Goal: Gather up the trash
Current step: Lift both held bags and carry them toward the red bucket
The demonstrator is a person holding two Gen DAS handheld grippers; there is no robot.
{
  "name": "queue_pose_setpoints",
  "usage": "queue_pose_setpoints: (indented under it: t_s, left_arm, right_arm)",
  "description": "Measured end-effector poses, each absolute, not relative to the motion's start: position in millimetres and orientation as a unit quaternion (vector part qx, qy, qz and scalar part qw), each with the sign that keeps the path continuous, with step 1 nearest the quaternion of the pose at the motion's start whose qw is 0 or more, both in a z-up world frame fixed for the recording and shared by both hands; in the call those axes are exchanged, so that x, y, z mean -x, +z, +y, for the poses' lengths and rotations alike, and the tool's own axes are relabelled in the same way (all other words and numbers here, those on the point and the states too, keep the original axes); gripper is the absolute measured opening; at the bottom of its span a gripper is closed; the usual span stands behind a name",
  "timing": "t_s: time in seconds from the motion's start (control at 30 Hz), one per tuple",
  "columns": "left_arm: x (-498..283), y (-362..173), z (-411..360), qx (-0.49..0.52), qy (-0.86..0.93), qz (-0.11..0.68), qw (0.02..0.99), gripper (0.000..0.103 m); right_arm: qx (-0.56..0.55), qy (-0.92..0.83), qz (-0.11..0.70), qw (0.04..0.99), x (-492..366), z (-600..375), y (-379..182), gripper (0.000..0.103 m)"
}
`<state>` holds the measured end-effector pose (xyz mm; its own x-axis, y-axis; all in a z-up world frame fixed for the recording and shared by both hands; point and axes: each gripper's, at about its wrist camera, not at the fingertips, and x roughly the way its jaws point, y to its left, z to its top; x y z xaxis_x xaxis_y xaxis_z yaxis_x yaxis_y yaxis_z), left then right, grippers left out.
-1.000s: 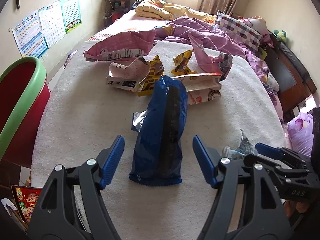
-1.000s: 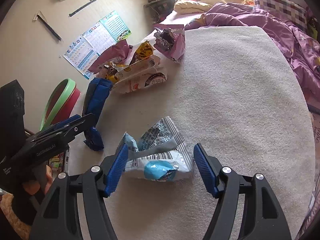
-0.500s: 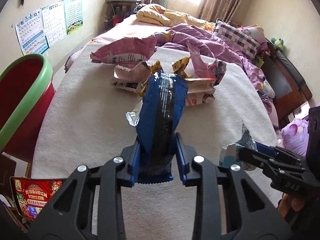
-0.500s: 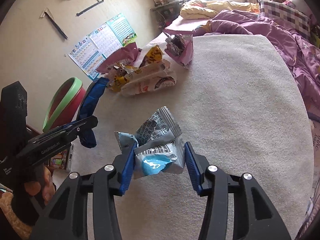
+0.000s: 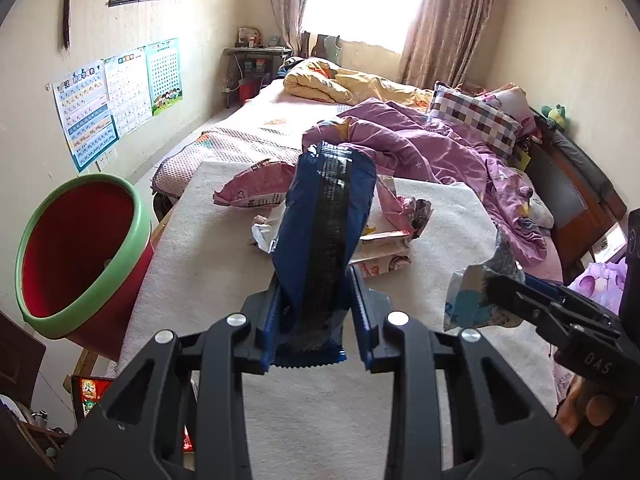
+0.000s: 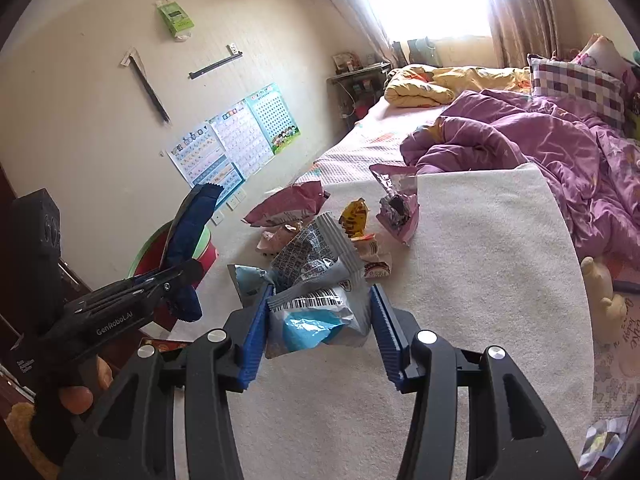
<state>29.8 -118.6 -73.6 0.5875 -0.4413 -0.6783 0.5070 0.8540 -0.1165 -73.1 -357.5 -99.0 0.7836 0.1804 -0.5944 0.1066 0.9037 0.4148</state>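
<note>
My left gripper (image 5: 316, 316) is shut on a long blue snack bag (image 5: 328, 232) and holds it upright above the white blanket (image 5: 224, 248). It also shows in the right wrist view (image 6: 188, 240). My right gripper (image 6: 320, 320) is shut on a crumpled silver and light-blue wrapper (image 6: 316, 280), lifted off the blanket; the wrapper also shows in the left wrist view (image 5: 476, 296). A red bin with a green rim (image 5: 80, 256) stands tilted at the left, beside the bed. Several wrappers lie in a pile further back, among them a pink bag (image 5: 256, 188).
A purple quilt (image 5: 432, 152) and a checked pillow (image 5: 472, 120) lie on the bed behind the blanket. A yellow quilt (image 5: 340, 84) lies near the window. Posters (image 5: 120, 92) hang on the left wall. A dark headboard (image 5: 568, 184) runs along the right.
Both grippers closed on their wrappers and lifted them off the blanket. The views tilted up, and the red bin shows more fully at the left.
</note>
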Motion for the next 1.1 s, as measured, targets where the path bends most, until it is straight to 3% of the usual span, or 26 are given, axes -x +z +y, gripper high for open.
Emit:
queue_pose_setpoints:
  t_s: [1.1]
  left_arm:
    - [-45, -60, -94, -0.036, -0.25, 0.347, 0.903, 0.03]
  right_arm:
    - [-0.202, 0.049, 0.317, 0.925, 48, -327, -75, 0.049]
